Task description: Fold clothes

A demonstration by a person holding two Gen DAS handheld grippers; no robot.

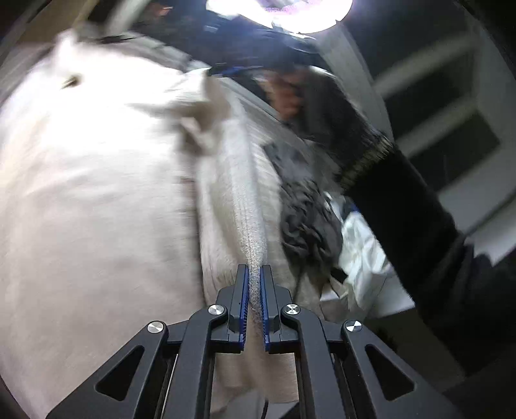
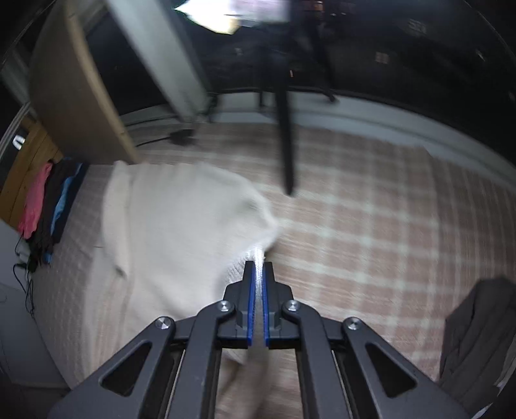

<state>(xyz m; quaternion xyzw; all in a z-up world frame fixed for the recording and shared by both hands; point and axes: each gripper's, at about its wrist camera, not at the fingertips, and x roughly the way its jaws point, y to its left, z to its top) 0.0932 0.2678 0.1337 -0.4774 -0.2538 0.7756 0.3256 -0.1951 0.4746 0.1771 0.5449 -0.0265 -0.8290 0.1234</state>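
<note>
Cream knit filled both views: the cream garment (image 1: 96, 199) hung blurred and broad across the left camera, and its ribbed hem ran straight down into the left gripper (image 1: 254, 274). That claw was clenched on the ribbed edge, the blue pads (image 1: 245, 303) pressing the fabric from both sides. Over on the right of that view, a dark sleeve (image 1: 403, 206) with a ribbed cuff reached in, and a hand showed blurred above it; what that hand held could not be made out. A crumpled grey cloth (image 1: 306, 222) sat just beside the cream piece, with something white and shiny next to it. A bright lamp (image 1: 280, 13) glared at the top.

From the right camera, the same cream garment (image 2: 180, 212) lay spread to the left over a pink-and-white checked bedcover (image 2: 371, 225), one corner pulled up into the right gripper (image 2: 259, 267). Those jaws were pinched tight on that ribbed corner, barely a sliver between the blue pads. A dark grey garment (image 2: 477, 328) sat heaped at the lower right edge of the bed, well apart from the cream one. Far left, a stack of pink, black and blue clothes (image 2: 48, 206) lay along the bed's edge by a wooden panel (image 2: 74, 87). A dark tripod leg (image 2: 287, 141) slanted down onto the cover behind.
</note>
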